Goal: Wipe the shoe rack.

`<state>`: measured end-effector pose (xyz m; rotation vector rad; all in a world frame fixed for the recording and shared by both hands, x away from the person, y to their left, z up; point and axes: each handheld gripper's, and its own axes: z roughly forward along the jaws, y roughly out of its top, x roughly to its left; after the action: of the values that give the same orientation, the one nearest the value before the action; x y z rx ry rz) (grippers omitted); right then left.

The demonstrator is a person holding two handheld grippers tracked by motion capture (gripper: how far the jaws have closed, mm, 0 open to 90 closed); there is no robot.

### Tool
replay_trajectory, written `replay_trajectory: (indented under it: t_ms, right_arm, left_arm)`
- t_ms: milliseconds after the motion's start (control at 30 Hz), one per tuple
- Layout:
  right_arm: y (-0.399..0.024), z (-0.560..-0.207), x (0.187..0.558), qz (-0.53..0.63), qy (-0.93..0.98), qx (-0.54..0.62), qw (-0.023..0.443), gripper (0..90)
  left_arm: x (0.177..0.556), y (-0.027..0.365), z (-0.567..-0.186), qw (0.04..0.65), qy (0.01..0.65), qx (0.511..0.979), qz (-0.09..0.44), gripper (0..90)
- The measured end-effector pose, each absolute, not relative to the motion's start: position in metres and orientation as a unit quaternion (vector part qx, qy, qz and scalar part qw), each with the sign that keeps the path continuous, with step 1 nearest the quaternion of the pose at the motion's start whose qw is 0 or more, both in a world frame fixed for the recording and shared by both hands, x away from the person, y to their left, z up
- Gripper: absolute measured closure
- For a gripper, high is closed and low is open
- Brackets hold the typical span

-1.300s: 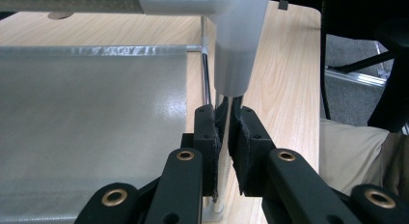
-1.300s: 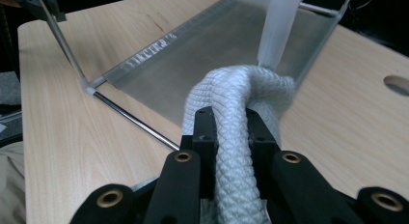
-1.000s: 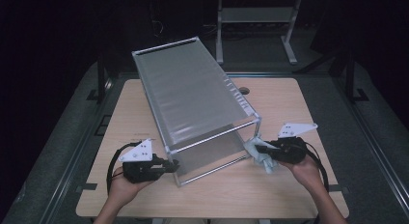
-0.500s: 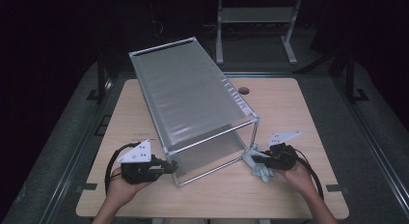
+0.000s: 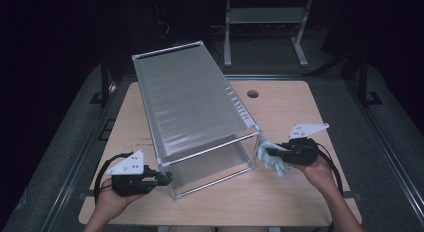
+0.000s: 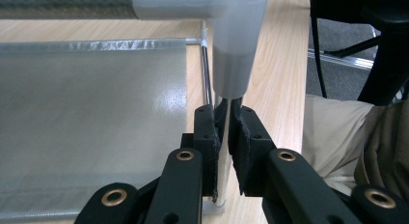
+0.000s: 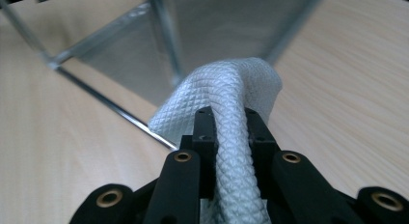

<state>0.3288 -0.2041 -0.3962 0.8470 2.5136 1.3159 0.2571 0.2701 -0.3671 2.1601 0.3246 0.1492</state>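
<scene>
High view, left to right. Person's left hand (image 5: 111, 202) sits at the near left edge of the light wooden table (image 5: 300, 107), holding the left gripper (image 5: 167, 178), black with a grey three-cornered plate on top. Its tips meet the near left corner of the tall box-shaped rack of thin metal rods with translucent grey mesh panels (image 5: 190, 107). The rack stands tilted, leaning away toward the far left, its open end facing the person.

Left gripper view: jaws pinched on the thin vertical metal rod (image 6: 224, 137) of the rack, just under a pale grey plastic corner joint (image 6: 236, 45). Pads press the rod from both sides. Mesh panel lies to the left of the rod; table surface shows beyond. Beige trouser leg (image 6: 333, 137) at right, off the table edge.

High view, centre: rack covers the middle of the table. A small round hole (image 5: 253, 94) in the tabletop lies behind the rack's right side.

High view, right: right gripper (image 5: 270, 152) points left toward the rack's near right corner post, held by the right hand (image 5: 315, 172). A white waffle-textured cloth (image 5: 272, 159) is bunched at its tips, just beside that corner.

Right gripper view: jaws clamped on a fold of the cloth, which bulges up and over between the pads. Rack's lower rods and mesh are directly behind the cloth; contact between cloth and post cannot be told.
</scene>
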Motion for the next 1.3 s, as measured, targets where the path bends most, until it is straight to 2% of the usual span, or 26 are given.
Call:
replay_trajectory:
  t_ms: [133, 533, 733, 1033, 1300]
  right_arm:
    - [-0.188, -0.399, 0.329, 0.438, 0.857, 0.261, 0.075, 78.8]
    - [-0.182, -0.402, 0.327, 0.449, 0.863, 0.229, 0.034, 78.9]
    - [-0.181, -0.398, 0.336, 0.435, 0.863, 0.247, 0.069, 78.8]
    - [-0.169, -0.395, 0.335, 0.436, 0.872, 0.217, 0.043, 79.2]
    - [-0.167, -0.396, 0.325, 0.441, 0.873, 0.205, 0.039, 79.2]
  left_arm:
    - [0.259, 0.275, -0.368, 0.461, 0.135, 0.875, 0.058, 80.9]
    - [0.263, 0.289, -0.367, 0.454, 0.149, 0.876, 0.069, 80.8]
    - [0.263, 0.285, -0.365, 0.449, 0.136, 0.881, 0.064, 80.7]
    - [0.274, 0.297, -0.366, 0.451, 0.158, 0.876, 0.073, 80.6]
    - [0.296, 0.302, -0.365, 0.445, 0.176, 0.875, 0.08, 80.4]
